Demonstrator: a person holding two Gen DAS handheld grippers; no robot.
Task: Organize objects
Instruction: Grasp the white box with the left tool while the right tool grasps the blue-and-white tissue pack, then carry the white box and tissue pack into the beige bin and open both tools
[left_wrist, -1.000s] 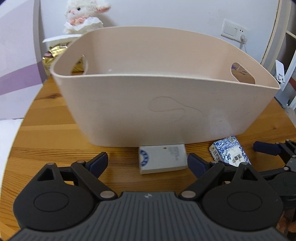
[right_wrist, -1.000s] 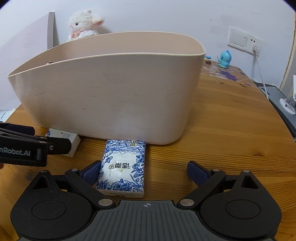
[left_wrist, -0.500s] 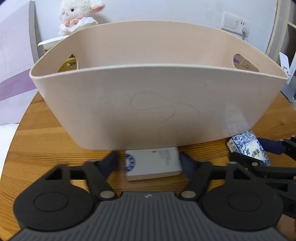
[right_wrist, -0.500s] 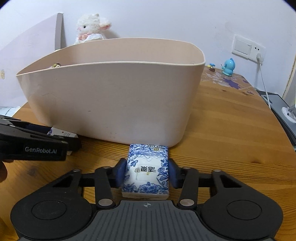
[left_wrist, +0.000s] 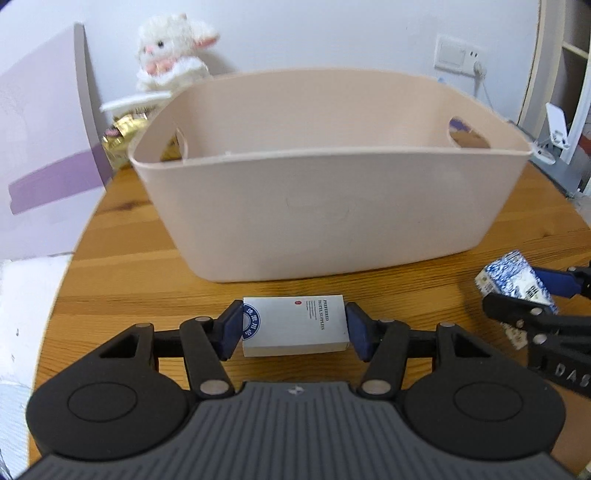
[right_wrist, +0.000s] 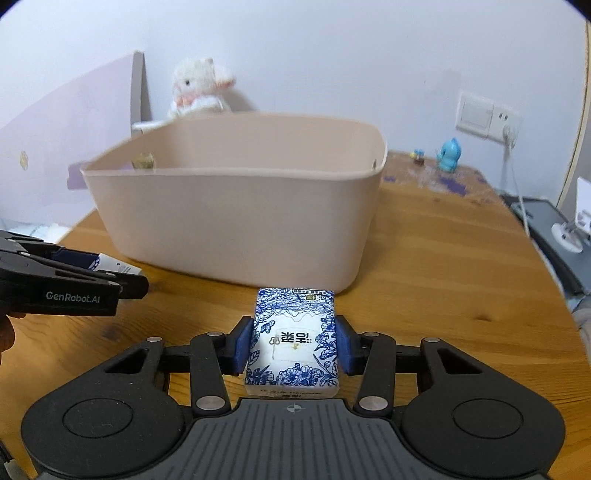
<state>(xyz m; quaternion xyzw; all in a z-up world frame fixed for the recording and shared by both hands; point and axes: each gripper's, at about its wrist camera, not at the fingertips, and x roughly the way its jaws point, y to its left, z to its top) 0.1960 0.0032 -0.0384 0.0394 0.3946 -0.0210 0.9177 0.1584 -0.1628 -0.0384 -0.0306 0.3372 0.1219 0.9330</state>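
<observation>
Left wrist view: your left gripper (left_wrist: 291, 326) has just clamped the white box (left_wrist: 293, 325), and your right gripper (right_wrist: 293, 345) the blue-flowered pack (right_wrist: 293, 339) — both now lifted off the surface (right_wrist: 443, 295), in front of the bin (left_wrist: 332, 206). Grasps look done — the bin comes next.

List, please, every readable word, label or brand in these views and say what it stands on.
"PREFERRED HOTEL SUPPLIES": white box in the left gripper; its smaller print and blue round seal are unreadable.
"GenRobot.AI": left gripper's side.
"DAS": right gripper, cut off.
Blue floral tissue pack: Chinese characters upside down, unreadable.
</observation>
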